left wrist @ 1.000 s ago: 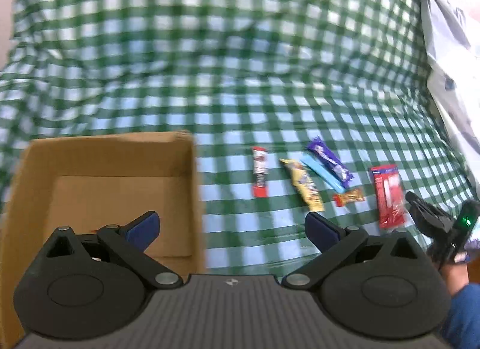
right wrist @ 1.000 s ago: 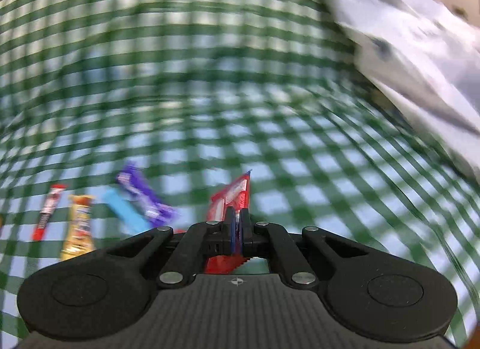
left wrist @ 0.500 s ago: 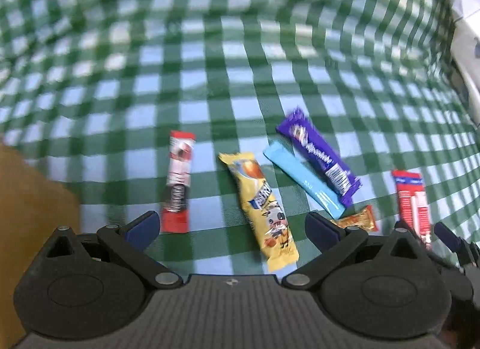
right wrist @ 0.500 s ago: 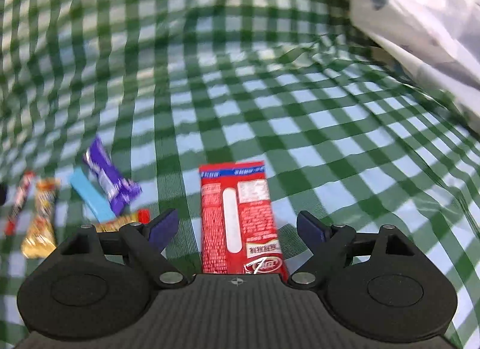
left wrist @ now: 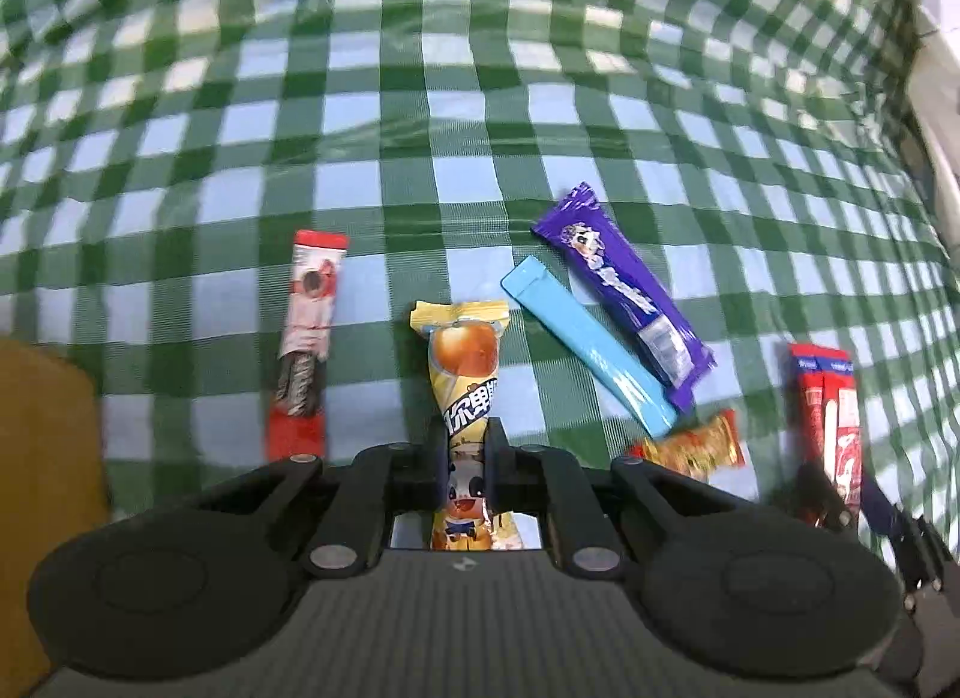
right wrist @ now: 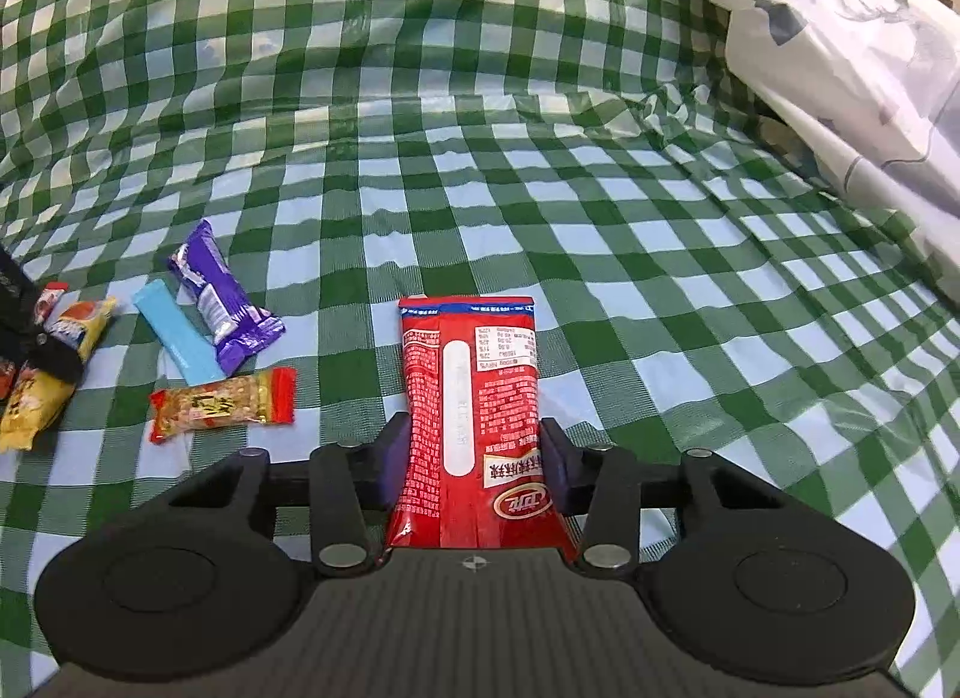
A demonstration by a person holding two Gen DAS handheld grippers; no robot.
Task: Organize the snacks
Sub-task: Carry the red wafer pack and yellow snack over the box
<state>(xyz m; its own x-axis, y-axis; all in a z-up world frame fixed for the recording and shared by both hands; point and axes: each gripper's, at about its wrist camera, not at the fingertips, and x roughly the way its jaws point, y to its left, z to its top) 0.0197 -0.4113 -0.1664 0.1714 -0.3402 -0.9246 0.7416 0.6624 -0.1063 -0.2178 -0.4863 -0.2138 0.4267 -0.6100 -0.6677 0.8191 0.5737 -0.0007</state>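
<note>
Checked cloth (left wrist: 372, 206): left gripper (left wrist: 467, 458) just pinched yellow snack (left wrist: 465, 374), hiding its middle; right gripper (right wrist: 474, 458) closing on red packet (right wrist: 474, 398).

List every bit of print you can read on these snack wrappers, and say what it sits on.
Yellow wrapper: large Chinese characters, cut off by the left fingers; not readable.
Red packet: dense Chinese print and a table of numbers; too small.
Purple bar: white script; blurred.
Orange-red candy: characters; too small.
Blue stick: no print.
</note>
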